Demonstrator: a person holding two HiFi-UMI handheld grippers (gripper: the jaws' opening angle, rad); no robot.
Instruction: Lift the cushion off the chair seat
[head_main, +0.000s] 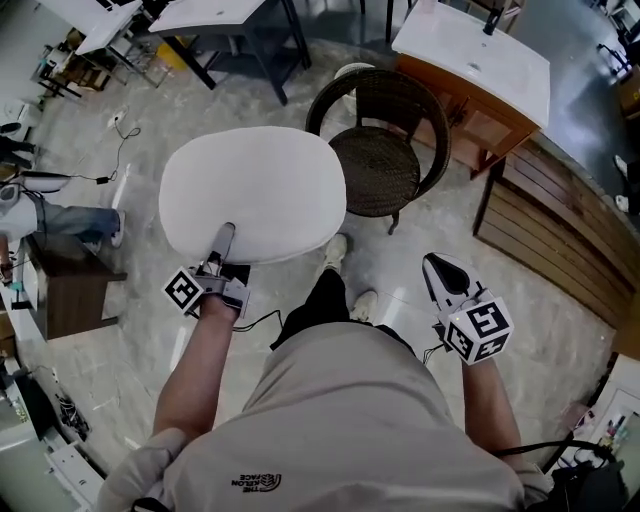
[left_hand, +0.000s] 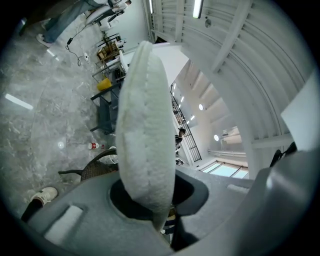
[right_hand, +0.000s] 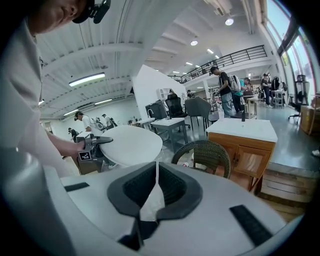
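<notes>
The white round cushion (head_main: 255, 190) hangs in the air to the left of the dark wicker chair (head_main: 385, 160), whose seat is bare. My left gripper (head_main: 224, 238) is shut on the cushion's near edge. In the left gripper view the cushion (left_hand: 145, 120) stands on edge between the jaws, with the chair (left_hand: 95, 170) low behind it. My right gripper (head_main: 438, 268) hovers at the right, apart from both, with its jaws together and nothing between them. The right gripper view shows the cushion (right_hand: 131, 144), the left gripper (right_hand: 92, 145) and the chair (right_hand: 205, 152) beyond the jaws.
A white-topped wooden cabinet (head_main: 480, 70) stands just right of the chair, with a slatted wooden platform (head_main: 560, 230) nearer me. A small dark table (head_main: 65, 285) and another person's legs (head_main: 70, 220) are at the left. Desks (head_main: 215, 15) line the back.
</notes>
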